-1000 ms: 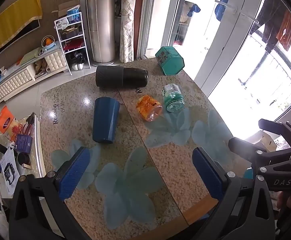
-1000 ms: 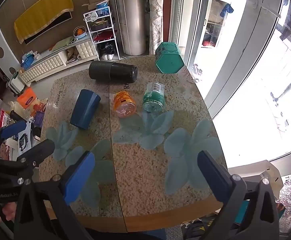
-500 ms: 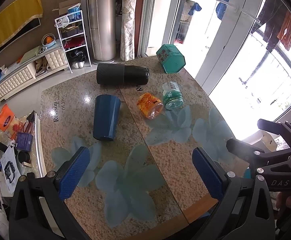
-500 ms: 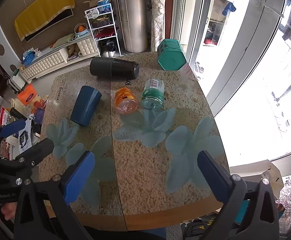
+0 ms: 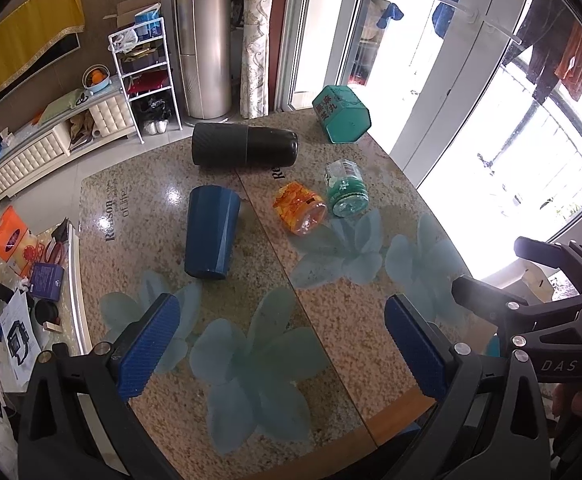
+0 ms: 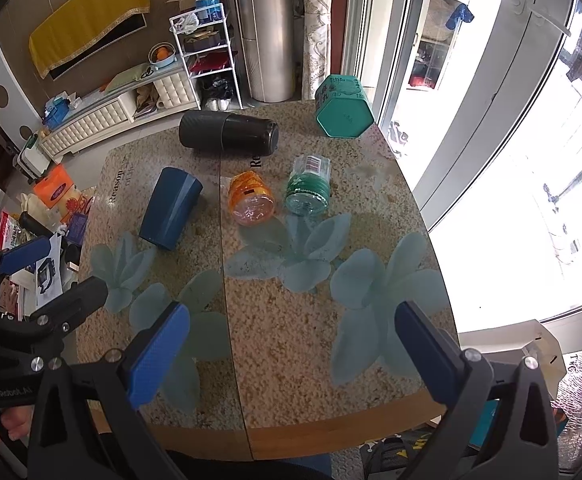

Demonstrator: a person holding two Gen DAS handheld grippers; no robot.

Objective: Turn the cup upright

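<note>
A dark blue cup (image 5: 210, 236) lies on its side on the stone table (image 5: 251, 300), base toward me; it also shows in the right wrist view (image 6: 171, 213) at the left. A black flask (image 5: 245, 146) lies on its side behind it. An orange jar (image 5: 301, 214) and a green jar (image 5: 346, 194) lie to its right. My left gripper (image 5: 281, 342) is open and empty, hovering well short of the cup. My right gripper (image 6: 291, 350) is open and empty above the table's near part.
A green hexagonal tin (image 5: 341, 120) sits at the table's far right corner. The table's wooden front edge (image 6: 291, 436) is near me. Clutter (image 5: 15, 248) lies on a low surface left of the table. Glass doors (image 6: 511, 120) are on the right.
Both views have shifted slightly, so the objects sit a little farther up and in. Nothing on the table has moved and both grippers remain open.
</note>
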